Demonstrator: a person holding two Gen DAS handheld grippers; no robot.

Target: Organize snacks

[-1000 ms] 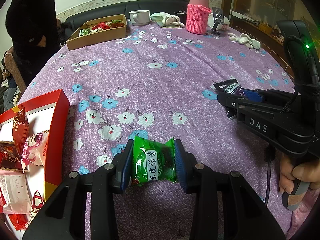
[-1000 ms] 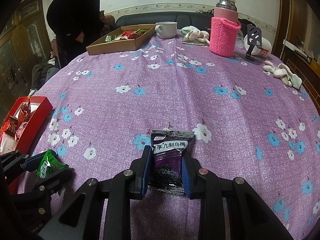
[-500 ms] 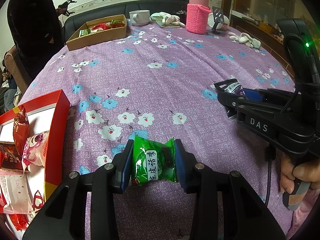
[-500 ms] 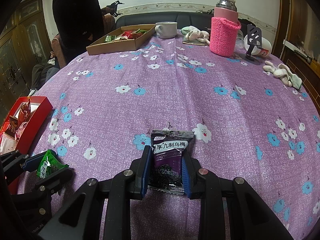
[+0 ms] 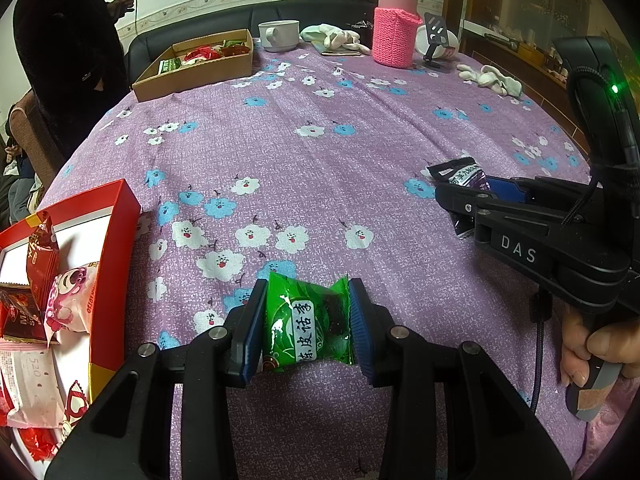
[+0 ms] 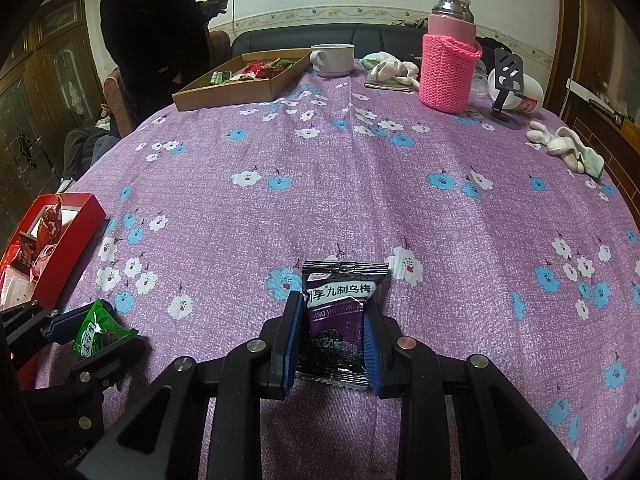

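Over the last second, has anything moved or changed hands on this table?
Only the person in dark clothes behind the table straightened and raised a phone on a stick. The left claw stays clamped on the green packet, the right claw on the purple packet.
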